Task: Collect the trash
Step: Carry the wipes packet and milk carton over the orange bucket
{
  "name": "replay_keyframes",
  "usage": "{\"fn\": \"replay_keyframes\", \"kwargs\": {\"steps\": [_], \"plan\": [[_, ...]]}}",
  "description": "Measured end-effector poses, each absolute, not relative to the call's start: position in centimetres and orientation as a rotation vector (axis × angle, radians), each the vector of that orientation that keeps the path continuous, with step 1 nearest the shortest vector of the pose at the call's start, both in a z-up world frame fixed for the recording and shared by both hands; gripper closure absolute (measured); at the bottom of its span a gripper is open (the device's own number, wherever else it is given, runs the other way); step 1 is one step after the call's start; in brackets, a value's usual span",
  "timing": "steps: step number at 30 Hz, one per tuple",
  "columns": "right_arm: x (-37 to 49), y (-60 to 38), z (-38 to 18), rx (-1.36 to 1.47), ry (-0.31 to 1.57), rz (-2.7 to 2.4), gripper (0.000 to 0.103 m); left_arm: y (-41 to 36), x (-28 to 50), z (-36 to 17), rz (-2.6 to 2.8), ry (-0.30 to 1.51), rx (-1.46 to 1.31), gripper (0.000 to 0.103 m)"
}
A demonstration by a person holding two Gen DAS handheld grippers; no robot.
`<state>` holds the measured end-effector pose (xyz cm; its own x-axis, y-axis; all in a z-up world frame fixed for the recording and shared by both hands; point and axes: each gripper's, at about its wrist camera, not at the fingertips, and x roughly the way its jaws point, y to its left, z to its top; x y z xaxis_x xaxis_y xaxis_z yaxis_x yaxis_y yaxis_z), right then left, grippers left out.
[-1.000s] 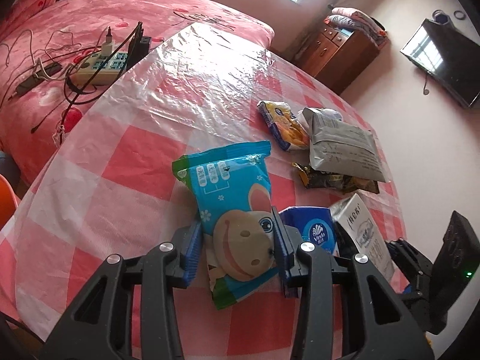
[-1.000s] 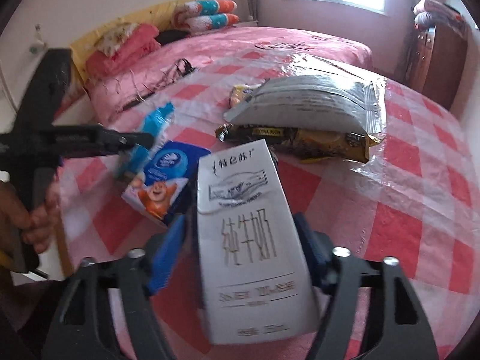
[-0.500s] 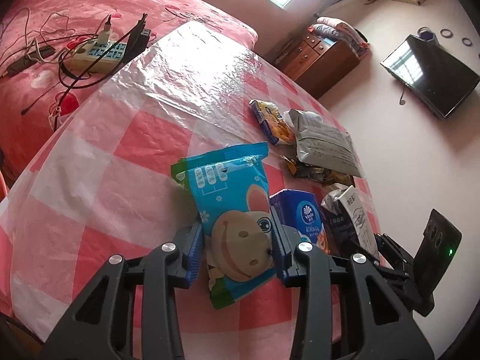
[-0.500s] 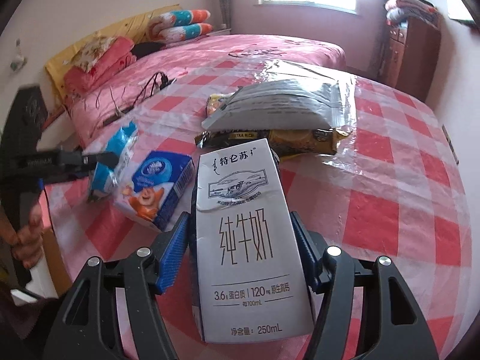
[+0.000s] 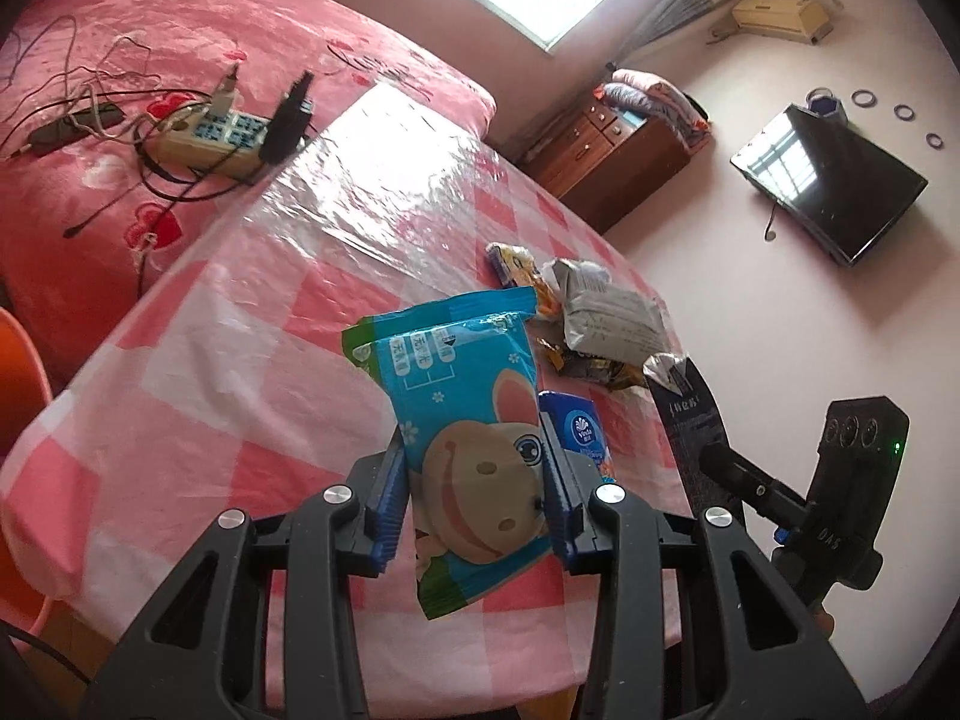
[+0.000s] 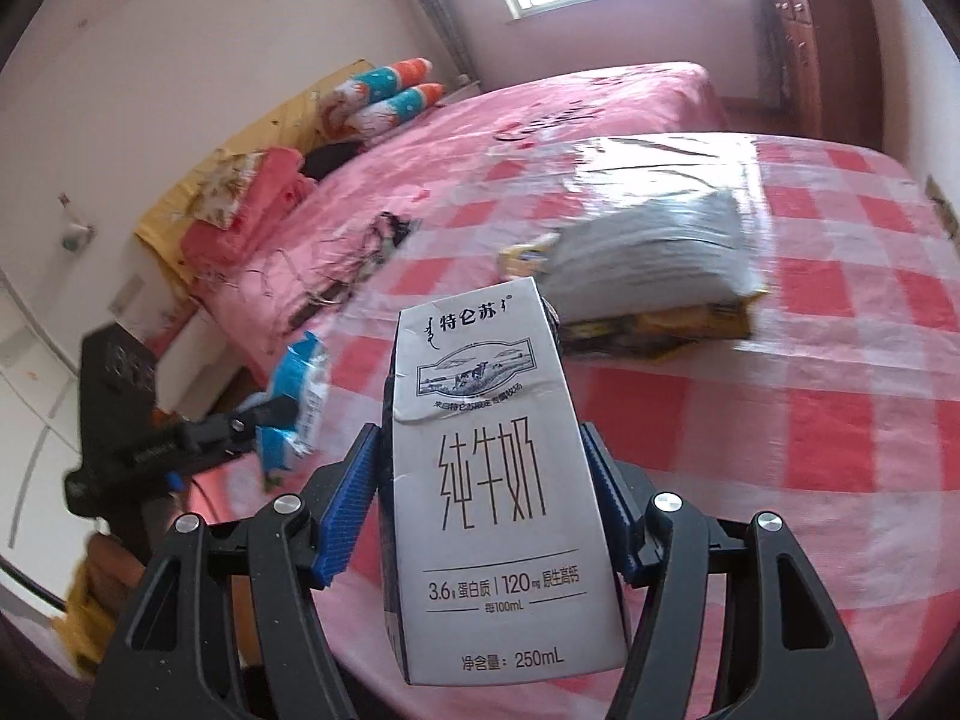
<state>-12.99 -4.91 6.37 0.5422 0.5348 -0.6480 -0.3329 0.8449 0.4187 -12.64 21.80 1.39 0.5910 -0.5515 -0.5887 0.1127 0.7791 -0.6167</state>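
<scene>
— Two pieces of trash are off the surface [image 5: 198, 360] at once, one per claw. Why both?

— My guess: the person means to carry them away together, one trip instead of two. Take the blue tissue pack [image 5: 576, 429] lying on the checked cloth as the landmark. Nearest us, just left of it, the left claw [image 5: 474, 498] is clenched on the blue snack wrapper [image 5: 462, 408], pads pressing its lower half, so the top stands up and the bottom tail hangs free.

— And the other one?

— Just right of the tissue pack, the right claw [image 6: 480, 504] grasps the milk carton [image 6: 492, 480] by its two narrow sides, jaws fairly wide because the carton is. It is held upright, probably so any dregs stay in.

— What remains?

— Beyond the tissue pack lie a grey foil bag [image 5: 612, 318], a dark wrapper [image 5: 591, 367] under it, and a yellow packet [image 5: 516, 261] farthest off.
</scene>
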Motion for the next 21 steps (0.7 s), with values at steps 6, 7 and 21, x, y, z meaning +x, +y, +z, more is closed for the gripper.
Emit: {"fn": "replay_keyframes", "kwargs": {"steps": [6, 7, 21], "plan": [[-12.1, 0.7, 7.3, 0.269, 0.883, 0.666, 0.038, 24.9, -14.6, 2.4, -0.364, 0.812, -0.588, 0.063], [-11.9, 1.7, 7.4, 0.266, 0.889, 0.688, 0.038, 25.6, -15.0, 2.5, -0.35, 0.805, -0.591, 0.063], [-10.1, 17.0, 7.6, 0.232, 0.989, 0.99, 0.038, 36.7, -20.6, 2.2, -0.076, 0.721, -0.695, 0.063]]}}
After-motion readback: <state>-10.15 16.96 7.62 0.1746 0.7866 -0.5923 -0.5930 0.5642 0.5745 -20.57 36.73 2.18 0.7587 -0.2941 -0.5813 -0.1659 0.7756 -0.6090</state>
